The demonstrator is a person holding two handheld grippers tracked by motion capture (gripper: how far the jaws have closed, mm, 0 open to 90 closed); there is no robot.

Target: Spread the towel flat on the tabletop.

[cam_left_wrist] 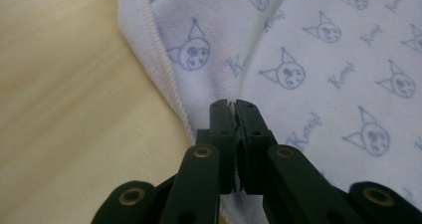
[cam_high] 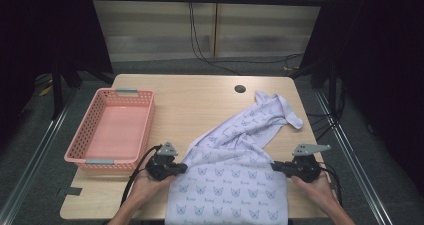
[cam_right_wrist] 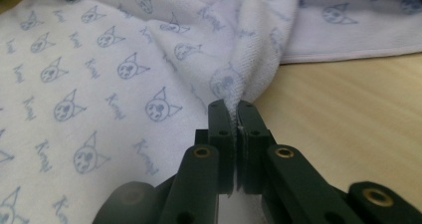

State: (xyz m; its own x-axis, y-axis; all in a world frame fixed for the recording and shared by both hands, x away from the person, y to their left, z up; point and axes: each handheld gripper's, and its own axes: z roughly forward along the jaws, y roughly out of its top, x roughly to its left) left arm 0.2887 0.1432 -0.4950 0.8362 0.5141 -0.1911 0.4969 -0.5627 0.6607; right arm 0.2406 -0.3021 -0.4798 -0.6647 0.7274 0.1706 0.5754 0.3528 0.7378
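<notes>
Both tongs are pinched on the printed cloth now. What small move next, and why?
Probably lift both edges slightly together. The left tongs and right tongs are each shut on a side edge of the pale lilac cat-print cloth, whose far end lies bunched and twisted on the wooden table.

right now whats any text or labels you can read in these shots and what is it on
"Kuromi", best reading of the small script word repeated between the cat-like faces on the pale lilac cloth, clearest in the left gripper view.
The same script repeats in the right gripper view, too slanted to spell out.
In the high view the print is too small to read.
Pink basket: no text.
</notes>
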